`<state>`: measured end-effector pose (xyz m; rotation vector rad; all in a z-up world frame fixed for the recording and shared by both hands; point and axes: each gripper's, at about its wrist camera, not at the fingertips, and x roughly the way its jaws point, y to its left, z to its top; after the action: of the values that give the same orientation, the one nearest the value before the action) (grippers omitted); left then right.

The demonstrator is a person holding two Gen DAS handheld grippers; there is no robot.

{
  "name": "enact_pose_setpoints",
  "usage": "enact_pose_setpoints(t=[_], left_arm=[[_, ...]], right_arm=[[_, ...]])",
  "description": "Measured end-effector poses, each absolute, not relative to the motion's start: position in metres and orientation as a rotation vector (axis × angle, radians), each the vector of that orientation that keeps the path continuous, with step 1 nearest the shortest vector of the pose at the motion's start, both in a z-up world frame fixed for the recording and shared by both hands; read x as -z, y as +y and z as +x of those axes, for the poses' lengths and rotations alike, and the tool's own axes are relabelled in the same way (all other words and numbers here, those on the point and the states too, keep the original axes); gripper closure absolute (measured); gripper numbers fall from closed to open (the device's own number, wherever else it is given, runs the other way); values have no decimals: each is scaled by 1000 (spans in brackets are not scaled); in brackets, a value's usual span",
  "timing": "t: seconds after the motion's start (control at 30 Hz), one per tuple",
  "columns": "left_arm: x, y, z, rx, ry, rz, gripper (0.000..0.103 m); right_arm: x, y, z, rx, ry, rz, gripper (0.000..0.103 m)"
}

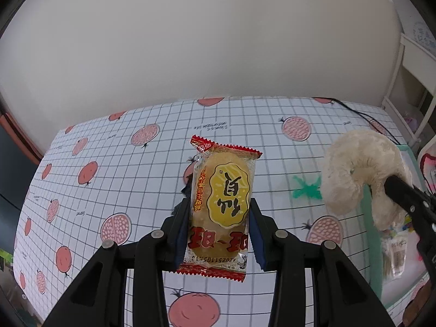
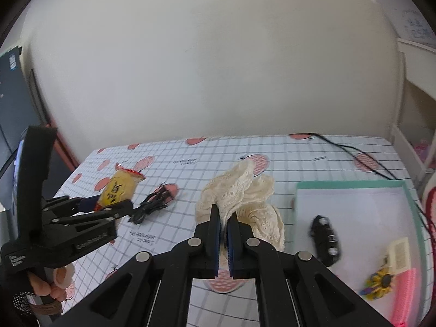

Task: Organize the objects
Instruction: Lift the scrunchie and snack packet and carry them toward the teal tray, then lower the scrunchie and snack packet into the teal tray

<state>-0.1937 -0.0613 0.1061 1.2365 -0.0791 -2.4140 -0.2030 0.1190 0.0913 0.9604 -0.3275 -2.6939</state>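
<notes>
Pomegranate-print cloth covers the desk (image 2: 218, 152), where both loads hang mid-carry: left gripper (image 1: 219, 215) clamps a snack packet (image 1: 222, 204), right gripper (image 2: 224, 234) pinches cream lace (image 2: 239, 199) (bunched) beside the tray (image 2: 351, 184), likely destination.

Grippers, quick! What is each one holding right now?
Left gripper: closed on the yellow snack packet, lifted off the table.
Right gripper: closed on the cream lace cloth.
</notes>
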Motion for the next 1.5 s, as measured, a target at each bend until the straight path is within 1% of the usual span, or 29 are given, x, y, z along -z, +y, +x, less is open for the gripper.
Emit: enact_pose_setpoints(t=[0.37, 0.63, 1.0, 1.13, 1.23, 1.5], left_arm=[[-106, -16, -214, 2489, -107, 1226, 62], [-102, 17, -229, 2540, -130, 1243, 62], [-91, 55, -243, 2582, -171, 1282, 62], [-91, 64, -251, 2606, -155, 1289, 62], [-89, 70, -258, 2634, -137, 1302, 62], [-81, 105, -286, 2721, -150, 1343, 62]], right_arm=[[-89, 199, -200, 2851, -437, 981, 99], [-89, 236, -193, 2913, -463, 981, 99], [-76, 267, -191, 2940, -497, 1034, 99], [-68, 276, -193, 2940, -521, 1060, 99], [-63, 279, -196, 2948, -503, 1082, 99], [-47, 294, -199, 2969, -515, 1149, 99]])
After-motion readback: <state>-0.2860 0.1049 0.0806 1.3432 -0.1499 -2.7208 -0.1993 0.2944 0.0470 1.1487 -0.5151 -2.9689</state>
